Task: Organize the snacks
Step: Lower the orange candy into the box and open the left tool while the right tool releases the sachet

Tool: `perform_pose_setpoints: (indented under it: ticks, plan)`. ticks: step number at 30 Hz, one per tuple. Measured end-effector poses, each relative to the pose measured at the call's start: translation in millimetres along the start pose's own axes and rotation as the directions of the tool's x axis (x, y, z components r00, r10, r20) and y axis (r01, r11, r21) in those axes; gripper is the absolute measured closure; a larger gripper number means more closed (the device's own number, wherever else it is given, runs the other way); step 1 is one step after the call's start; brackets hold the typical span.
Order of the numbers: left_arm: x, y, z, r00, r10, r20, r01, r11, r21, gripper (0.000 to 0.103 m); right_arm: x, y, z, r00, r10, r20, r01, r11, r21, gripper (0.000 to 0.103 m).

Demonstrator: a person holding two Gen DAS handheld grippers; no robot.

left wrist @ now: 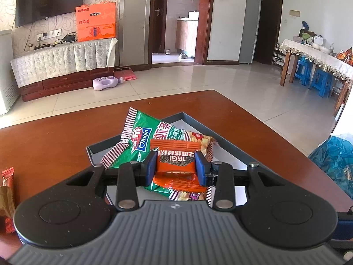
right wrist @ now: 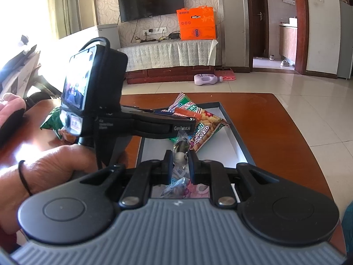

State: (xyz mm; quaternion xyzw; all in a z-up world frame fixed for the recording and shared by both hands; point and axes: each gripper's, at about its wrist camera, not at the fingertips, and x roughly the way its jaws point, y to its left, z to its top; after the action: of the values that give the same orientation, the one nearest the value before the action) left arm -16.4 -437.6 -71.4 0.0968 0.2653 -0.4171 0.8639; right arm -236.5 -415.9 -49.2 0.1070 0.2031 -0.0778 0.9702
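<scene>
The left gripper (left wrist: 175, 165) is clamping a small orange snack packet (left wrist: 175, 163) between its blue pads, holding it over the green snack bag (left wrist: 141, 142) lying in the shallow grey box (left wrist: 194, 122) on the wooden table (left wrist: 55, 137). The right gripper (right wrist: 179, 162) is pinching a small clear-wrapped candy (right wrist: 180, 154) with its jaws narrowed, over the same box (right wrist: 233, 130), just beside the cracker bag (right wrist: 204, 132).

It was a home living room: a flat television (left wrist: 49, 0) hung on patterned wallpaper above a cloth-draped cabinet (left wrist: 64, 59), the floor (left wrist: 220, 81) was pale tile, and a lace-covered dining table (left wrist: 317, 59) stood over blue stools (left wrist: 321, 84) beside a refrigerator (left wrist: 250, 28).
</scene>
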Motion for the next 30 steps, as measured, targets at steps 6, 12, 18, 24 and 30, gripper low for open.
perform_pose_setpoints:
  ticks: [6, 12, 18, 24, 30]
  plan:
    - [2.8, -1.1, -3.9, 1.0, 0.004, -0.011, -0.004, 1.0, 0.004, 0.06, 1.2, -1.3, -0.1, 1.0, -0.002, -0.002, 0.002, 1.0, 0.004, 0.086]
    - [6.2, -1.0, -3.2, 1.0, -0.002, -0.027, 0.002, 1.0, -0.007, 0.06, 2.6, -1.5, 0.3, 1.0, -0.005, -0.005, 0.005, 1.0, 0.006, 0.086]
    - [2.9, -2.0, -1.3, 1.0, -0.013, -0.029, 0.013, 1.0, -0.009, 0.055, 4.4, -1.7, -0.3, 1.0, -0.001, -0.009, 0.001, 1.0, 0.006, 0.086]
    - [-4.6, -6.0, 0.2, 1.0, -0.014, -0.002, 0.014, 1.0, 0.004, 0.045, 7.5, -3.4, -1.1, 1.0, 0.003, -0.012, -0.003, 1.0, 0.007, 0.086]
    - [-10.5, -8.9, -0.3, 1.0, -0.02, 0.01, 0.02, 1.0, 0.009, 0.033, 11.2, -2.8, -1.8, 1.0, 0.007, -0.016, -0.007, 1.0, 0.006, 0.086]
